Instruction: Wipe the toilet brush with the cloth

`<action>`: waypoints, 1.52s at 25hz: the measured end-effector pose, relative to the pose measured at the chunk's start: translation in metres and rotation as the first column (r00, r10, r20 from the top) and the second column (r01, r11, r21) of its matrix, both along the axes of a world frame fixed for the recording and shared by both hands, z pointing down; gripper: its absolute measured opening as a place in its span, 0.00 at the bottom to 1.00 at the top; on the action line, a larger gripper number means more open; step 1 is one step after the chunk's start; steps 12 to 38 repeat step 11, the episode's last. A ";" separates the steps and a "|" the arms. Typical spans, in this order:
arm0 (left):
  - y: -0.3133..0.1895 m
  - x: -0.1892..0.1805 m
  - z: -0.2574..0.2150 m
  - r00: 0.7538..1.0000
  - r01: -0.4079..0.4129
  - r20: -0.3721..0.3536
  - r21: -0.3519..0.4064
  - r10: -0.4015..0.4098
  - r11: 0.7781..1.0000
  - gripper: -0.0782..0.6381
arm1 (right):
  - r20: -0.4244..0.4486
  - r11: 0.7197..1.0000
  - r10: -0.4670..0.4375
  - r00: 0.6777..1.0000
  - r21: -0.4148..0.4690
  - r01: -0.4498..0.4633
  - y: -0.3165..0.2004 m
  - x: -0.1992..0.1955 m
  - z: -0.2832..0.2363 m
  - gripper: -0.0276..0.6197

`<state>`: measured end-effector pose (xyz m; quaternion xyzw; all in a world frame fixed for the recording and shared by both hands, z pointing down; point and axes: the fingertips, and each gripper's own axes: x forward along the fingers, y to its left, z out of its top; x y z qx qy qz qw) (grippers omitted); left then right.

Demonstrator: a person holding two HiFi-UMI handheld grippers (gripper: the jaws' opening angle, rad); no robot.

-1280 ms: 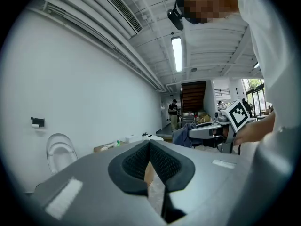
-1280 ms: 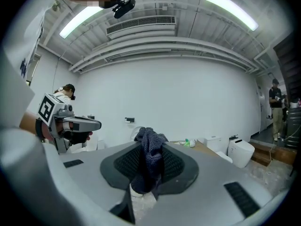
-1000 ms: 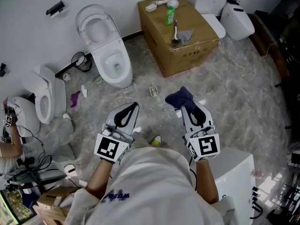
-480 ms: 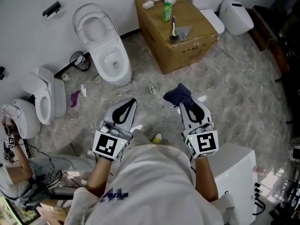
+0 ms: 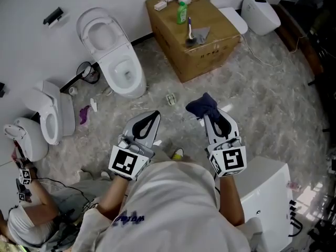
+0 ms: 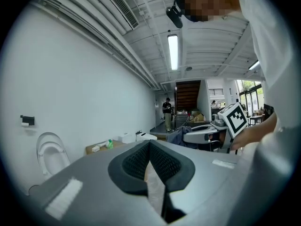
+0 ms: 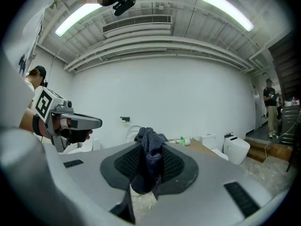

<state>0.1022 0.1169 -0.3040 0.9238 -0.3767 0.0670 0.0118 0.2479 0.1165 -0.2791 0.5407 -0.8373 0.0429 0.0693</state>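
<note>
Cloth (image 5: pixel 201 105) in right hand-held gripper (image 5: pixel 207 115)

Open floor (image 5: pixel 252 104) separates the left hand-held gripper (image 5: pixel 155 114) and the right hand-held gripper (image 5: pixel 206 115) from the cardboard box (image 5: pixel 210 56). A piece of litter (image 5: pixel 171 99) lies on it.

A dark cloth (image 5: pixel 202 105) projects ahead of the right jaws.

A toilet (image 5: pixel 113 56) stands left of the box, with a gap between them.

A white unit (image 5: pixel 268 193) closes the right side.

The box top carries a green bottle (image 5: pixel 181 12), toilet brush (image 5: pixel 190 33) and grey cloth (image 5: pixel 202 33).
</note>
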 end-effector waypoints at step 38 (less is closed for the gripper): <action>-0.002 -0.004 0.009 1.000 0.007 0.022 -0.029 -0.006 1.000 0.10 | 0.004 1.000 0.015 1.000 -0.027 -0.015 0.000 0.010 0.014 0.18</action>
